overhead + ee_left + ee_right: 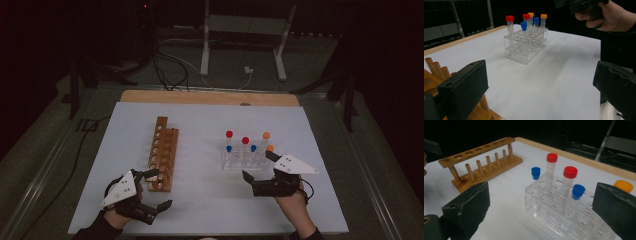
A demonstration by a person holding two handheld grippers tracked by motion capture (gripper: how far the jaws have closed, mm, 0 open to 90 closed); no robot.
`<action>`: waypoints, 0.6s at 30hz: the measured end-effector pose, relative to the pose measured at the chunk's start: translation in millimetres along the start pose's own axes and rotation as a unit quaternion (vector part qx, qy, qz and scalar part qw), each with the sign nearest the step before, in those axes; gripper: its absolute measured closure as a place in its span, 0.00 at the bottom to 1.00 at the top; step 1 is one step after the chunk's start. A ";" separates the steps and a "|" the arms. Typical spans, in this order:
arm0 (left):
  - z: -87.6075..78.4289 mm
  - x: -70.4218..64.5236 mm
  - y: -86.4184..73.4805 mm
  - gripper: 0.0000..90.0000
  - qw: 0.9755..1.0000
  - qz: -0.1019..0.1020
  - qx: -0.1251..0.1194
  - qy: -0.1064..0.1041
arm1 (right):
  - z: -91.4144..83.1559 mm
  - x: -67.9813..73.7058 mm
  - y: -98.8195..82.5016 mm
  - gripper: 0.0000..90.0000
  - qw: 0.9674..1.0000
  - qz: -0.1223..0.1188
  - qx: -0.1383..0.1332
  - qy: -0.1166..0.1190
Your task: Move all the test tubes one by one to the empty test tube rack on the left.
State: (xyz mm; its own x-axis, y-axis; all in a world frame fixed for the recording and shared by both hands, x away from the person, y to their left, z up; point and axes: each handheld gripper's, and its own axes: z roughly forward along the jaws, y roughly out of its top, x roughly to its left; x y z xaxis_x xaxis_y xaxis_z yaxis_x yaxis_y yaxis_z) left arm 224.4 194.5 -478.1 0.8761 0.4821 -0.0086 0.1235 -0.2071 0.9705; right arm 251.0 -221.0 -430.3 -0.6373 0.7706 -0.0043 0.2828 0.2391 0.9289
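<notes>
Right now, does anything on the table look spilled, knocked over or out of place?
Nothing stands out. The capped tubes stand upright in the clear rack, the wooden rack sits flat and holds no tubes, and the white table shows no spill. Both grippers, left and right, are open, holding nothing.

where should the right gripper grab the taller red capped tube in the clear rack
Grip the taller red-capped clear plastic tube just under its cap, where it stands above the clear acrylic rack. It stands upright and tops its neighbours, so that stretch is free. The open right gripper would best come level from the person's side, jaws either side of the tube, watching the blue-capped tube beside it, then lift straight up.
</notes>
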 end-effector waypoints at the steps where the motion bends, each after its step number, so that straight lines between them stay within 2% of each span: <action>1: 0.0 0.0 0.0 0.01 1.000 0.000 0.000 0.000 | 2.2 -0.1 0.4 0.01 1.000 0.000 0.002 0.000; 6: -0.3 -0.1 0.1 0.01 1.000 0.000 -0.002 -0.001 | 12.8 -2.7 0.6 0.01 1.000 0.001 0.010 -0.014; 8: -0.3 -0.1 0.1 0.01 1.000 0.000 -0.002 -0.003 | 16.5 -4.0 -0.2 0.04 1.000 0.002 0.014 -0.019; 14: -0.2 -0.4 0.0 0.01 1.000 0.001 -0.002 -0.004 | 26.9 -5.3 -3.6 0.07 0.998 -0.002 0.035 -0.044; 18: -0.2 -0.3 0.1 0.01 1.000 0.001 -0.002 -0.005 | 31.2 -7.3 -6.6 0.17 0.997 0.004 0.047 -0.064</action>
State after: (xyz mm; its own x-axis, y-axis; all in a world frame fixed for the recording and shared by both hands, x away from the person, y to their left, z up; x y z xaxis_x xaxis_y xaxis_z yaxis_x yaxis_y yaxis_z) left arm 224.1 194.5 -478.0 0.8809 0.4732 -0.0098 0.1203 -0.2039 0.9716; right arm 276.2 -209.8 -448.0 -0.5398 0.8402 -0.0507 0.3565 0.2828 0.8905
